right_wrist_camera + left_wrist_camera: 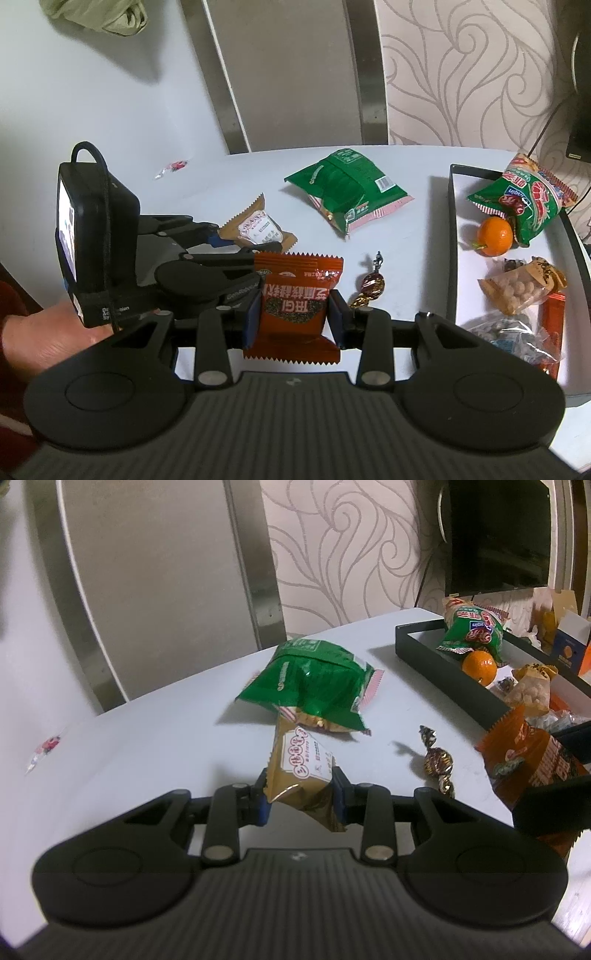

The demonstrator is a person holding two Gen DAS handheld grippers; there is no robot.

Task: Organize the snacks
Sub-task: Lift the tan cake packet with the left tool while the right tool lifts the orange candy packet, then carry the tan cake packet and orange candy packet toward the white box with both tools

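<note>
Two grippers each carry one snack packet above the white tabletop [147, 738]. Left wrist view: the left gripper [301, 794] has its jaws clamped on a brown packet [301, 771] with a white label, held clear of the surface. At 12 o'clock from it lies a green bag [314, 686] flat on the tabletop. At 2 o'clock lies a twist-wrapped candy [437, 760], apart from the bag. At 3 o'clock the orange packet [532, 764] shows at the frame edge. Further toward 2 o'clock stands a black tray [436, 657] holding a second green bag [476, 631] and an orange fruit [479, 666].

Right wrist view: the right gripper [293, 317] has its jaws clamped on the orange packet [295, 306]. The left gripper [221, 240] sits at 10 o'clock, with the brown packet [258, 229] in its jaws. The green bag [347, 184] lies at 12 o'clock, the candy [371, 284] just at 2 o'clock. The tray [452, 240] at 3 o'clock holds the second green bag [532, 199], the fruit [495, 230], a clear pouch of nuts [521, 288] and other small packets.
</note>
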